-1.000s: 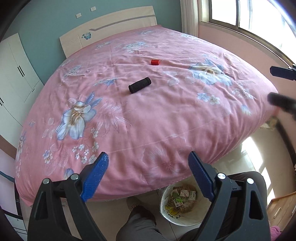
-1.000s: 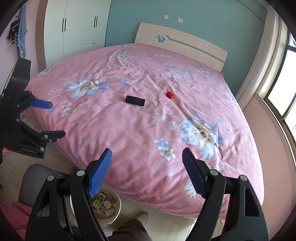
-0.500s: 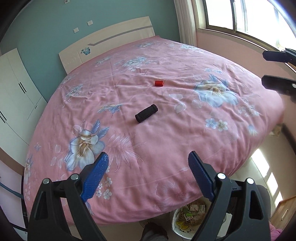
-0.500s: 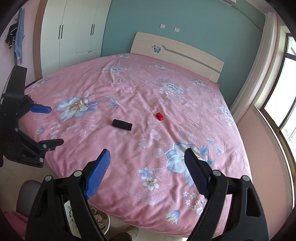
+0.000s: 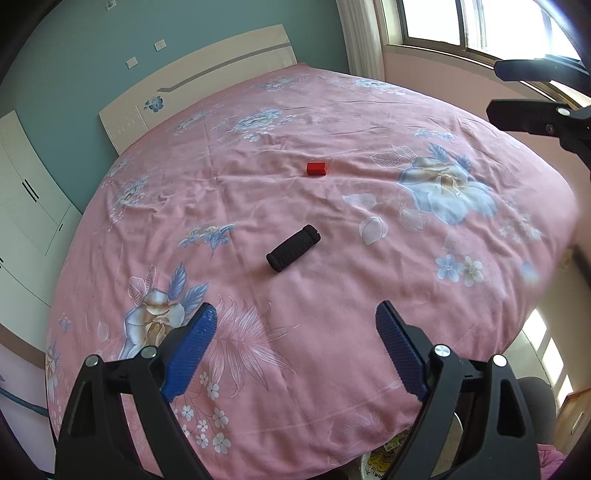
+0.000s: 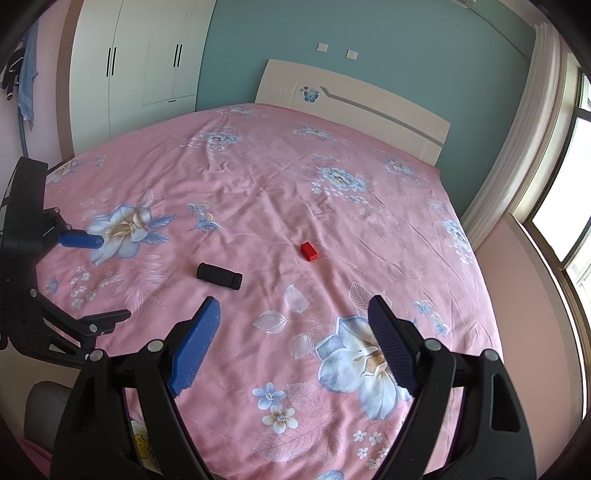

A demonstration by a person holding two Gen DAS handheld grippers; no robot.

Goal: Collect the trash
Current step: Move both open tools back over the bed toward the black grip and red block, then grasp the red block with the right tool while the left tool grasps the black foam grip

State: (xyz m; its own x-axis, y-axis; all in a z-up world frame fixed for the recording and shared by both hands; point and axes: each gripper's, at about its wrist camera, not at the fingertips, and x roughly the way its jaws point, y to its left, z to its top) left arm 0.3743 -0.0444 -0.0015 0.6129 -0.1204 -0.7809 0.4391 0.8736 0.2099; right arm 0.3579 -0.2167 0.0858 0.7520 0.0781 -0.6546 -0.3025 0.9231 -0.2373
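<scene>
Across the left wrist view, centre frame: black ribbed cylinder (image 5: 293, 248) lying tilted on the pink floral bedspread (image 5: 332, 295), red block (image 5: 317, 168) further up the frame and well apart from it. At the bottom, left gripper (image 5: 295, 332) with blue pads (image 5: 190, 347) spread wide, nothing between them, hanging over the near part of the bedspread below the cylinder. At the bottom edge, between the black frame arms, a sliver of a trash bin (image 5: 376, 461) with printed scraps inside, just below the hem of the bedspread. At the upper right edge, two black fingers of the right gripper (image 5: 532, 96) set apart, nothing gripped. Pale headboard (image 5: 199, 88) at upper left, window (image 5: 480, 22) at upper right.

Across the right wrist view, left of centre: same black ribbed cylinder (image 6: 219, 276) lying nearly level on the bedspread (image 6: 332, 192), red block (image 6: 308, 252) to its upper right, apart from it. At the bottom, right gripper (image 6: 293, 325) with blue pads (image 6: 195, 347) held wide, empty, just below and to the right of the cylinder. At the left edge, left gripper (image 6: 99, 277) seen side-on, one blue-tipped finger above and one dark finger below, separated, holding nothing. At the lower left, a bit of yellow-printed bin wall (image 6: 142, 443) behind the gripper frame. White wardrobe (image 6: 140, 74) at upper left, headboard (image 6: 351, 107) at top centre.
</scene>
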